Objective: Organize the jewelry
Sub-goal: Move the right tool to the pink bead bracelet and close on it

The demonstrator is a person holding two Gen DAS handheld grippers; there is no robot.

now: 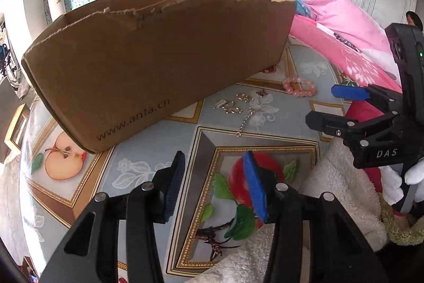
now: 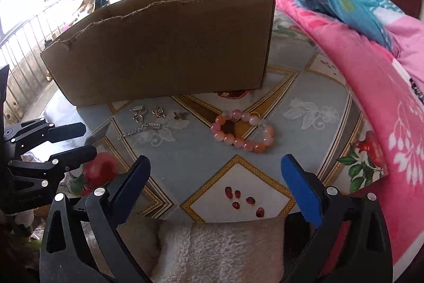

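A pink bead bracelet point(image 2: 242, 133) lies on the patterned tablecloth, also in the left wrist view point(image 1: 299, 88). Small gold and silver pieces point(image 2: 148, 116) and a short chain point(image 2: 137, 131) lie left of it, in front of a brown cardboard box point(image 2: 164, 49). They also show in the left wrist view point(image 1: 238, 105). My right gripper point(image 2: 214, 177) is open and empty, near the table's front edge, short of the bracelet. My left gripper point(image 1: 214, 182) is open and empty, nearer than the small pieces. Each gripper shows in the other's view.
The box point(image 1: 159, 62) has torn top edges and an open top. A pink and blue quilt point(image 2: 371, 57) is piled at the table's right. A white fleecy cloth point(image 2: 220, 248) lies at the front edge. Printed fruit decorates the tablecloth point(image 1: 304, 65).
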